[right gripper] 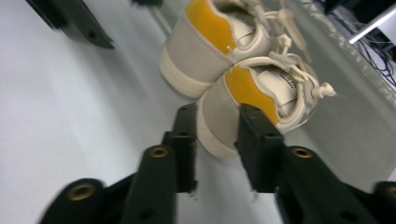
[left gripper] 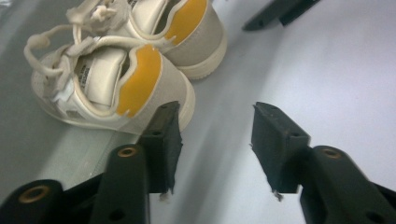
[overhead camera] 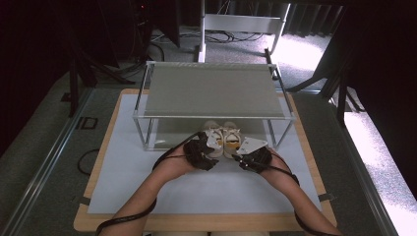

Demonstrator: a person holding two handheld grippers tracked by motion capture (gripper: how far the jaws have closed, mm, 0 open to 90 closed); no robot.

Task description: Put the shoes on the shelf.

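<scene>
A pair of small cream shoes with yellow heel tabs stands side by side, heels toward me, at the front of a rack's lower shelf. The left shoe [overhead camera: 215, 137] [left gripper: 112, 88] [right gripper: 210, 42] lies just left of my left gripper [overhead camera: 206, 148] [left gripper: 215, 112]. That gripper is open, with bare white mat between its jaws. My right gripper [overhead camera: 242, 150] [right gripper: 217, 112] has its jaws on either side of the right shoe's [overhead camera: 232, 140] [left gripper: 187, 32] [right gripper: 266, 88] heel, and the pads sit against it.
A metal-framed rack [overhead camera: 211, 88] with a grey top shelf stands over the back of the white mat [overhead camera: 147, 187], which lies on a wooden board [overhead camera: 98, 221]. Its front posts [overhead camera: 147, 135] flank the shoes. Cables trail from both grippers along the forearms.
</scene>
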